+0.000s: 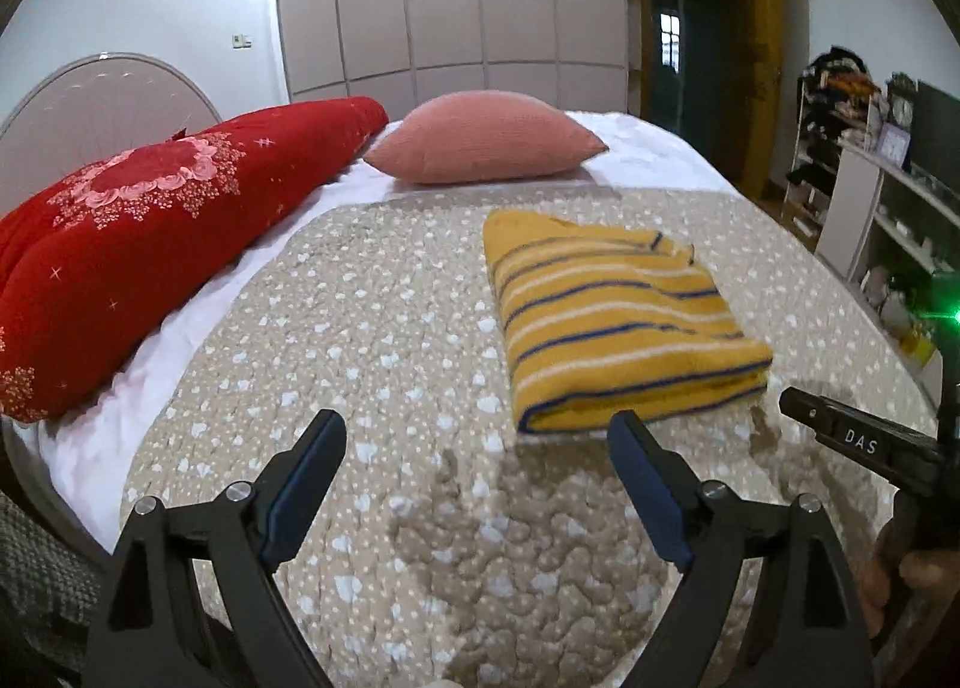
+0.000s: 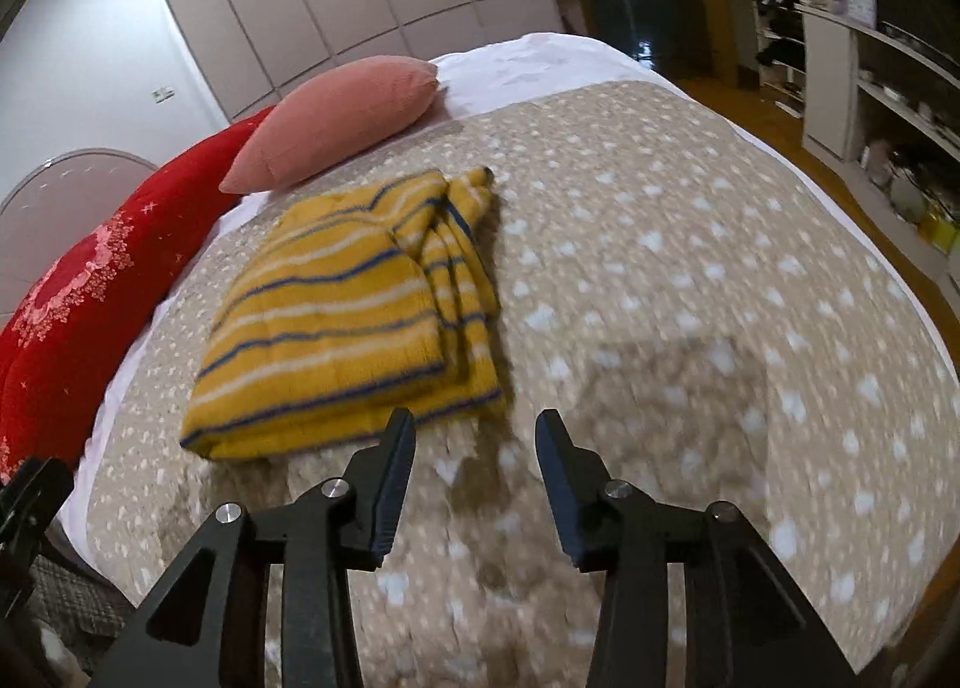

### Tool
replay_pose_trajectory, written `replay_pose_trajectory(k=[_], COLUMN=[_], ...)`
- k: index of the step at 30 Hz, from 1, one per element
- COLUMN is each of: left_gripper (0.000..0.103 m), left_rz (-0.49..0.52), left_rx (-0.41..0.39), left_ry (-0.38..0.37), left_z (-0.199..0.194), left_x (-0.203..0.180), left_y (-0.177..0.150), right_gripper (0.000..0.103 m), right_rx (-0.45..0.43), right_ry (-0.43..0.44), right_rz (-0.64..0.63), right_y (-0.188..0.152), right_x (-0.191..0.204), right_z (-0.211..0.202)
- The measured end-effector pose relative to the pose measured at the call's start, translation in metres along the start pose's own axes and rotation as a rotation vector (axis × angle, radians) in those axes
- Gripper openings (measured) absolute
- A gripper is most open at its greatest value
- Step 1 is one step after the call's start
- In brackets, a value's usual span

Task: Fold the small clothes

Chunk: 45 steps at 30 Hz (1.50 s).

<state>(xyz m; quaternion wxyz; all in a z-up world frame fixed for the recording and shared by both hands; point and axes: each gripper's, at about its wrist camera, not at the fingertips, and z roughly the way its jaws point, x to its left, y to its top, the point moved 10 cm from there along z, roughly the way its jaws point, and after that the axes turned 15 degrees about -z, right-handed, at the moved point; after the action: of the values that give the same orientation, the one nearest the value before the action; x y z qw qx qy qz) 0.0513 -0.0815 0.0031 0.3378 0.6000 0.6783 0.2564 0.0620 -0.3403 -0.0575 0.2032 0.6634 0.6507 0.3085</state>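
The yellow striped garment (image 1: pixel 624 322) lies folded in a neat rectangle on the beige spotted bedspread (image 1: pixel 372 340), just short of the pink pillow (image 1: pixel 486 142) and the red quilt (image 1: pixel 138 232). Both sets of tongs hover near its closest edge, clear of it: the left tongs (image 1: pixel 480 442) spread wide, the right tongs (image 2: pixel 477 436) partly spread, nothing between either pair.
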Motion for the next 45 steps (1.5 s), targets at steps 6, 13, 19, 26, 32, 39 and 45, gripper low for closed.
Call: replay_pose_trajectory(k=[6, 13, 19, 26, 32, 39, 45], left_gripper=[0.088, 0.089, 0.089, 0.089, 0.089, 0.089, 0.089], left_rz=[-0.006, -0.008, -0.009, -0.019, -0.029, -0.066, -0.087], left_rx=[0.061, 0.113, 0.170, 0.204, 0.234, 0.285, 0.297], left_ry=[-0.047, -0.044, -0.023, -0.025, -0.023, -0.008, -0.009], left_z=[0.001, 0.008, 0.019, 0.027, 0.035, 0.050, 0.053], left_x=[-0.013, -0.014, -0.011, -0.009, -0.005, 0.005, 0.010], left_y=[-0.018, -0.029, -0.041, -0.049, -0.053, -0.061, -0.062], right_gripper=[0.051, 0.057, 0.058, 0.058, 0.058, 0.058, 0.058], right_rx=[0.017, 0.018, 0.036, 0.056, 0.061, -0.023, -0.102], right_ry=[-0.012, -0.043, -0.047, -0.052, -0.062, -0.047, -0.079], right_rz=[-0.014, -0.055, -0.077, -0.092, -0.091, -0.100, -0.142], right_y=[-0.010, -0.012, -0.018, -0.022, -0.025, 0.019, 0.096], right_x=[0.005, 0.010, 0.015, 0.018, 0.016, 0.013, 0.003], right_z=[0.008, 0.008, 0.013, 0.020, 0.022, 0.016, 0.043])
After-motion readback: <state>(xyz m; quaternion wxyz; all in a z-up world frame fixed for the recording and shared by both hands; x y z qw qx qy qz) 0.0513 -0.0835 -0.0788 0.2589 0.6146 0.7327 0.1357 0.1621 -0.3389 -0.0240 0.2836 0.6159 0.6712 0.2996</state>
